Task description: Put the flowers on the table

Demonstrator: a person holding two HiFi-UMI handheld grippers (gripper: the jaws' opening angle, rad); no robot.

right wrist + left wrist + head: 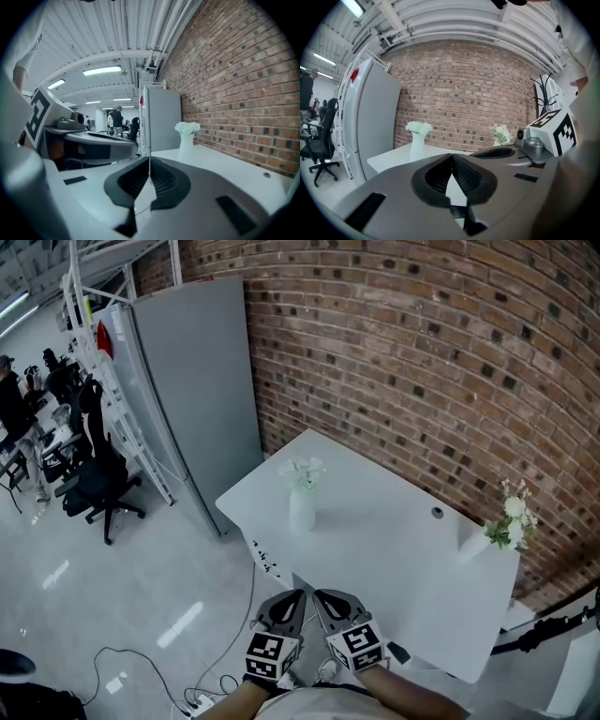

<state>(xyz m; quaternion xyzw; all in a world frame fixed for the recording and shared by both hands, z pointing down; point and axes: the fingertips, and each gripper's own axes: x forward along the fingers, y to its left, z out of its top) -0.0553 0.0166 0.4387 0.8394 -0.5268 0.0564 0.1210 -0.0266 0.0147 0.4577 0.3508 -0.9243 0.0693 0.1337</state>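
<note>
A white table (375, 549) stands against the brick wall. On its left part is a white vase (301, 510) with white flowers (303, 471); it also shows in the left gripper view as the vase (416, 145) and in the right gripper view as the vase (186, 143). A second bunch of white flowers (511, 521) in a vase leans at the table's far right corner. Both grippers hover side by side before the table's near edge, well short of either vase. My left gripper (300, 593) is shut and empty, jaws touching. My right gripper (318, 594) is likewise shut with nothing held.
A tall grey cabinet (192, 390) stands left of the table. An office chair (98, 479) and a white frame lie further left. Cables (220, 676) trail on the glossy floor below the grippers. A small round hole (437, 513) marks the tabletop. A coat stand (545, 101) rises at the right.
</note>
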